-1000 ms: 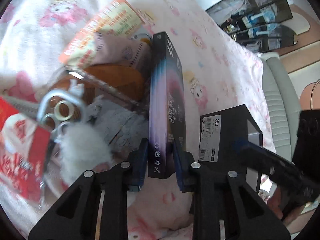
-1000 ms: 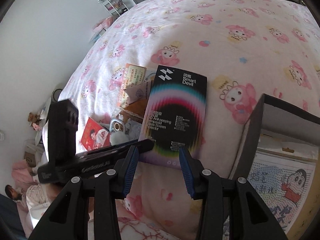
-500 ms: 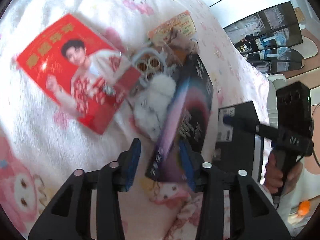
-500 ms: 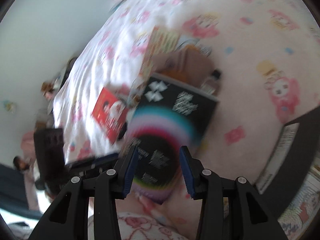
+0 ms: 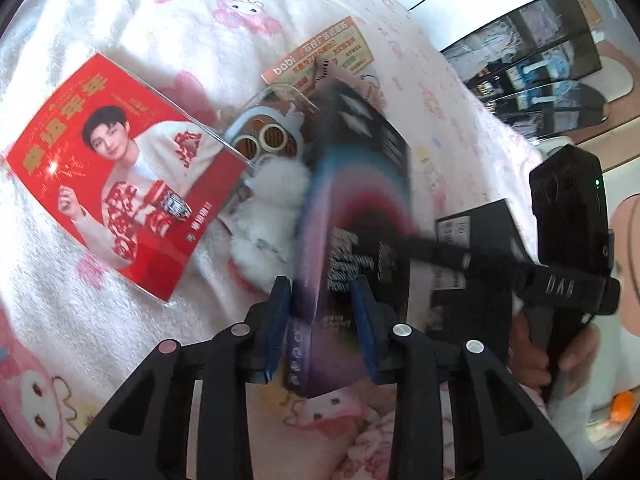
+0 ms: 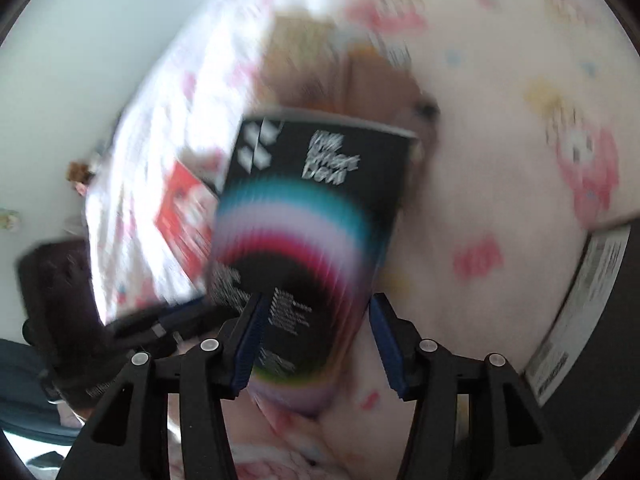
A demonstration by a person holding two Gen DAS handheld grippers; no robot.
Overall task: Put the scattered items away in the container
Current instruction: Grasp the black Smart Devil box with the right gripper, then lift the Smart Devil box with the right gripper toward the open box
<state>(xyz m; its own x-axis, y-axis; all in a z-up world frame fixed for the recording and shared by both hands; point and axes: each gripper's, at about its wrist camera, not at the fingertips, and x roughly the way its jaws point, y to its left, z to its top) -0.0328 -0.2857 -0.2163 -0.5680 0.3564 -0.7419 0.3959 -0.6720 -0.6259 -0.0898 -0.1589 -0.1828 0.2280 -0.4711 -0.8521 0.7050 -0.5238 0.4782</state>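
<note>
A flat black screen-protector box (image 5: 360, 208) with rainbow rings is tilted above the pink cartoon bedspread (image 5: 132, 20). My left gripper (image 5: 320, 312) is closing on its near end, and both blue pads touch its sides. The same box (image 6: 304, 240) sits blurred between the jaws of my right gripper (image 6: 316, 340), which are opening: the left pad is at its edge and the right pad stands clear. The black open container (image 5: 476, 240) with a barcode label lies to the right, and its rim (image 6: 592, 288) shows in the right wrist view.
On the bedspread lie a red photo card (image 5: 120, 184), a white fluffy charm (image 5: 272, 208) by a goggle-eyed toy (image 5: 260, 140), and an orange leaflet (image 5: 328, 56). A hand (image 5: 532, 344) grips the right tool. Dark shelves (image 5: 532, 52) stand beyond the bed.
The box has tipped from standing on edge to a slant. My right gripper has dropped closer to it and its jaws have widened. My left gripper loosened, shifted left, then narrowed again.
</note>
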